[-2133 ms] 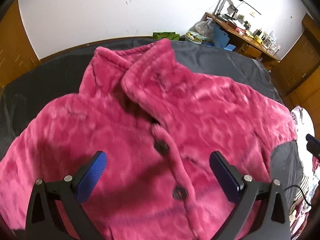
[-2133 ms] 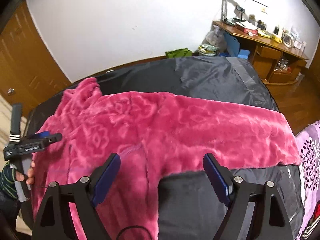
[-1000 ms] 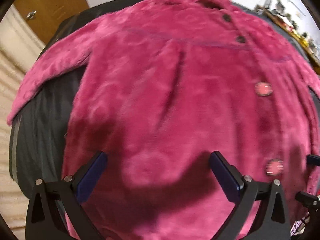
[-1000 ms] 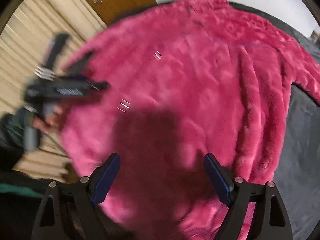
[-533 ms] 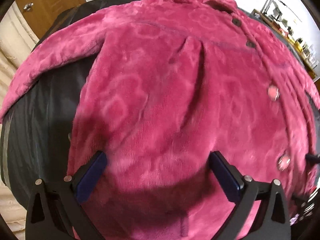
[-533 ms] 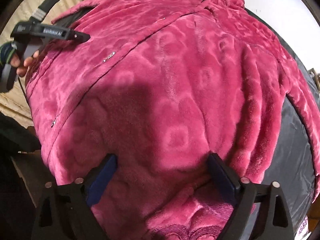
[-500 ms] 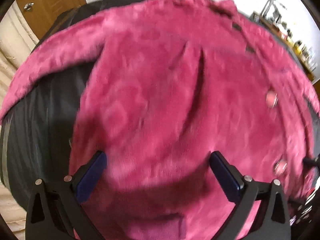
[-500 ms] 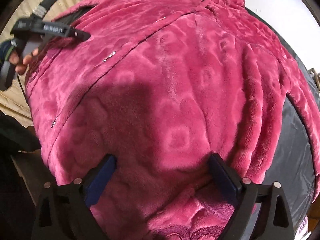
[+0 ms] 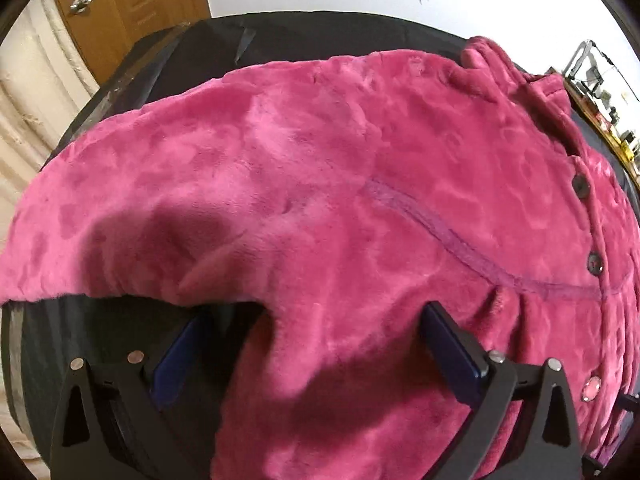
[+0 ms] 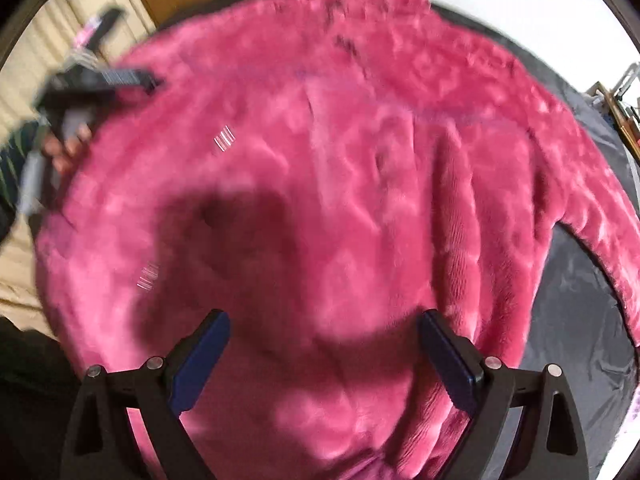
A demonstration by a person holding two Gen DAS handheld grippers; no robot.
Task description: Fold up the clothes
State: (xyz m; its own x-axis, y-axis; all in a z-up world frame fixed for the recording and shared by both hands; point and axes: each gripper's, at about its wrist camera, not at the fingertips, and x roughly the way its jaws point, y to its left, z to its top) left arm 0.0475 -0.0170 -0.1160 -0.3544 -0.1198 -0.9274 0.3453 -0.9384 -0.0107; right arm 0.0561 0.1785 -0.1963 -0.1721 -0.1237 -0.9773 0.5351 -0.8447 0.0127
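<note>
A fluffy pink button-up jacket point(image 9: 360, 200) lies spread front-up on a black-covered table point(image 9: 280, 36). In the left wrist view my left gripper point(image 9: 316, 356) is open and empty, just above the armpit where the left sleeve point(image 9: 140, 200) meets the body. Dark buttons point(image 9: 581, 184) run down the placket at the right. In the right wrist view the jacket point(image 10: 340, 180) fills the frame, blurred. My right gripper point(image 10: 322, 356) is open and empty over the lower body of the jacket. The left gripper point(image 10: 96, 84) also shows at the far left, held by a hand.
A wooden door point(image 9: 132, 4) and cream curtain point(image 9: 24, 92) stand behind the table on the left. A cluttered desk point(image 9: 600, 92) is at the far right. The black table cover point(image 10: 580, 320) shows under the right sleeve.
My left gripper has swung left from the lower hem toward the left sleeve and armpit. My right gripper has shifted over the jacket body; its view is now blurred.
</note>
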